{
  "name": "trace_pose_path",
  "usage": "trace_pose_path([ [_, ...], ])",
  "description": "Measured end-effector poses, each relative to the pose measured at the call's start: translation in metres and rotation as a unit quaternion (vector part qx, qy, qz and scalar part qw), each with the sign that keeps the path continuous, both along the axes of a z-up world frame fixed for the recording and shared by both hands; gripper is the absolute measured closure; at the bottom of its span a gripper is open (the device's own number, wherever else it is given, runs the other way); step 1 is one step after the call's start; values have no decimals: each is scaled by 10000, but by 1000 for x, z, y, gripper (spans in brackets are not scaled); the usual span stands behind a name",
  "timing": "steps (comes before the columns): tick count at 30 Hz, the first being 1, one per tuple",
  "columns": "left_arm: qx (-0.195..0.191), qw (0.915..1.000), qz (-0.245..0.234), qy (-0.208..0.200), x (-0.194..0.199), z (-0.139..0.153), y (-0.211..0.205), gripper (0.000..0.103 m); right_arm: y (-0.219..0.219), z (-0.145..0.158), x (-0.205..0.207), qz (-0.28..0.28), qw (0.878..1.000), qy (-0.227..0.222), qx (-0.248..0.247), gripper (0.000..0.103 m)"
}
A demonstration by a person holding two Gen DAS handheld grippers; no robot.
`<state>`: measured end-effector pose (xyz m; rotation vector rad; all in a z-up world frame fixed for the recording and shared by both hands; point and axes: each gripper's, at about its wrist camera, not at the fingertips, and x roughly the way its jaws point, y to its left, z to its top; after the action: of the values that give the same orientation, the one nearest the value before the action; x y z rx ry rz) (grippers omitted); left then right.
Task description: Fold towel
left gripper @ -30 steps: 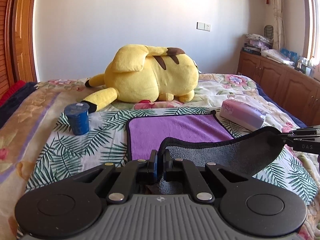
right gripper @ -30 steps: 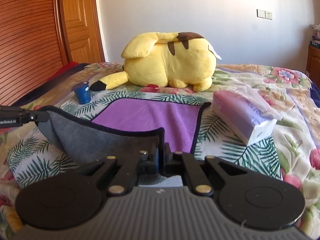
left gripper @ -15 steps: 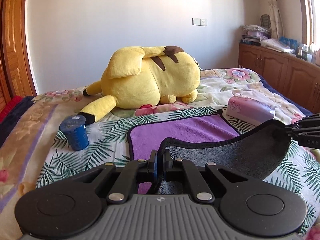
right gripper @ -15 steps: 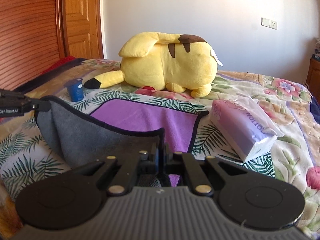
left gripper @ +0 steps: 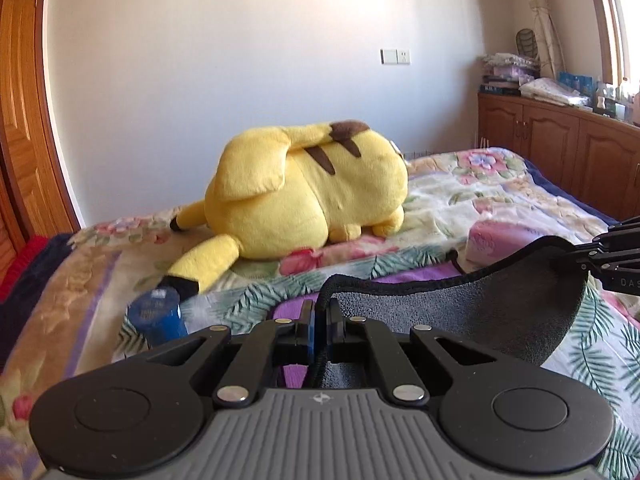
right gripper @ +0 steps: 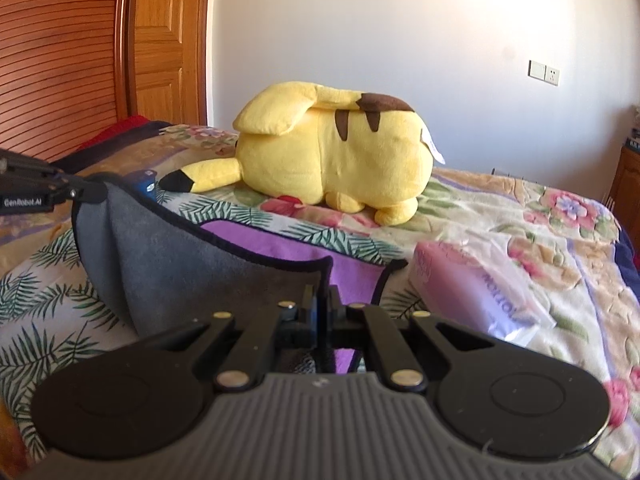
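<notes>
Fingers pinched shut on both grippers, each clamping a near towel corner, hem lifted off the bed. Soft, light, floppy cloth; best gripped at corners, carried toward twelve o'clock.

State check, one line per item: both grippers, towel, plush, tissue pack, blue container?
left gripper: shut on towel corner
right gripper: shut on towel corner
towel: near edge lifted, grey underside showing
plush: lying on bed
tissue pack: lying flat
blue container: upright
</notes>
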<state>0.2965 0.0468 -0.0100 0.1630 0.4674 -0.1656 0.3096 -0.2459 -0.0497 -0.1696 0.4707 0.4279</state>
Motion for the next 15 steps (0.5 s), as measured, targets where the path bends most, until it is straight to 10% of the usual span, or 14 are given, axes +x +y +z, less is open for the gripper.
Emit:
trace_pose_path([
  [15, 142, 9997, 102, -190, 52, 3, -3, 103, 10, 10, 47, -71, 9984, -561, -72, 98],
])
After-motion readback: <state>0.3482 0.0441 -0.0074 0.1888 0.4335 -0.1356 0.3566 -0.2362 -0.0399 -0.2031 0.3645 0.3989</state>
